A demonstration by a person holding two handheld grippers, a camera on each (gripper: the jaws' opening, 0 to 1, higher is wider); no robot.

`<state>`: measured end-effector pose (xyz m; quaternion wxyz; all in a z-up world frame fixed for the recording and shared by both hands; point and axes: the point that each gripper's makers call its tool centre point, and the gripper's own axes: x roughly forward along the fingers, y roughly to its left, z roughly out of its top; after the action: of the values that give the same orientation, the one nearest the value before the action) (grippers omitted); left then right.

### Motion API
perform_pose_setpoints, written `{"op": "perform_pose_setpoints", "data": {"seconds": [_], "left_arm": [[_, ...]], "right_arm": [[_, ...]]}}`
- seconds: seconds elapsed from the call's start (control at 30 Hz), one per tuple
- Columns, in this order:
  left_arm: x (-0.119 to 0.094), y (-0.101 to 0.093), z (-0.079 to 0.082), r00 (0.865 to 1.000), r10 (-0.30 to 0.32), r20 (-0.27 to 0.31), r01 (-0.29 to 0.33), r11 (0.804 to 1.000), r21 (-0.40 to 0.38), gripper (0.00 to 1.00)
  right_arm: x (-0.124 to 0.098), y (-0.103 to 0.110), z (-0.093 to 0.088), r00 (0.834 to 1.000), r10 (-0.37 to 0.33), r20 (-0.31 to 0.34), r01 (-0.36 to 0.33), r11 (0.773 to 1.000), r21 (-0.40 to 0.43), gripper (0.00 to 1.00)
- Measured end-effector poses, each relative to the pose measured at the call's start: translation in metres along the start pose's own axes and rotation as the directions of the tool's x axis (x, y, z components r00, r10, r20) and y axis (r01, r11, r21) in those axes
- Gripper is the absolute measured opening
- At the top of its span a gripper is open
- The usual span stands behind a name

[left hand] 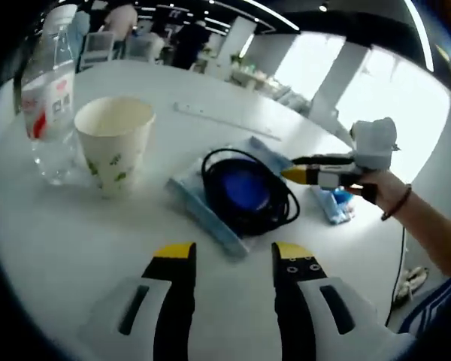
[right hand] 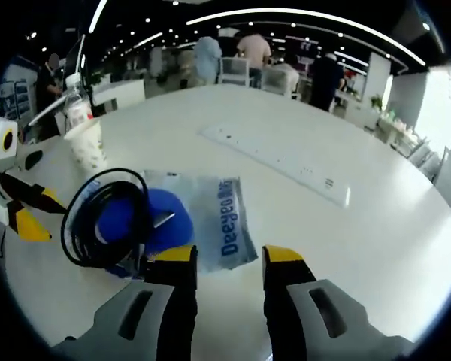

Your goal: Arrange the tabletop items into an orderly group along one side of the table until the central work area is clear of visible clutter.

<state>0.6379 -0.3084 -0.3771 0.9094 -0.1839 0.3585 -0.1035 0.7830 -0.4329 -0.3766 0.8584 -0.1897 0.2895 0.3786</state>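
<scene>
Two handheld grippers work over a white table (left hand: 52, 248). The left gripper (left hand: 233, 256) hovers with jaws parted and empty just short of a coiled black cable (left hand: 248, 188) on a blue disc (left hand: 244, 188), both lying on a plastic packet (right hand: 218, 218) near the table's middle. The right gripper (right hand: 227, 259), also parted and holding nothing, sits at the packet's edge, perhaps touching it. A paper cup (left hand: 114, 143) and water bottle (left hand: 49, 98) stand together toward one edge.
</scene>
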Motion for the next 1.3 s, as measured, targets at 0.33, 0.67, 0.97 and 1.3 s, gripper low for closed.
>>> {"op": "perform_pose_setpoints", "data": {"seconds": [0.33, 0.67, 0.97, 1.3], "left_arm": [[0.016, -0.001, -0.006, 0.998, 0.033, -0.053, -0.034, 0.999, -0.029, 0.23], [0.019, -0.001, -0.009, 0.999, 0.021, -0.037, -0.022, 1.0, -0.012, 0.07], [0.015, -0.001, 0.003, 0.999, 0.052, -0.013, -0.048, 0.977, 0.207, 0.0], [0.007, 0.005, 0.023, 0.998, 0.061, 0.033, -0.067, 0.959, 0.276, 0.0]], "right_arm": [[-0.001, -0.009, -0.002, 0.998, -0.053, -0.028, 0.052, 0.998, -0.04, 0.11], [-0.003, -0.006, -0.001, 0.999, -0.037, -0.031, 0.034, 0.996, -0.086, 0.03], [-0.018, 0.002, 0.01, 1.0, -0.021, 0.009, 0.022, 0.991, -0.133, 0.01], [-0.043, 0.008, 0.027, 0.995, -0.058, 0.086, 0.07, 0.986, -0.152, 0.01]]}}
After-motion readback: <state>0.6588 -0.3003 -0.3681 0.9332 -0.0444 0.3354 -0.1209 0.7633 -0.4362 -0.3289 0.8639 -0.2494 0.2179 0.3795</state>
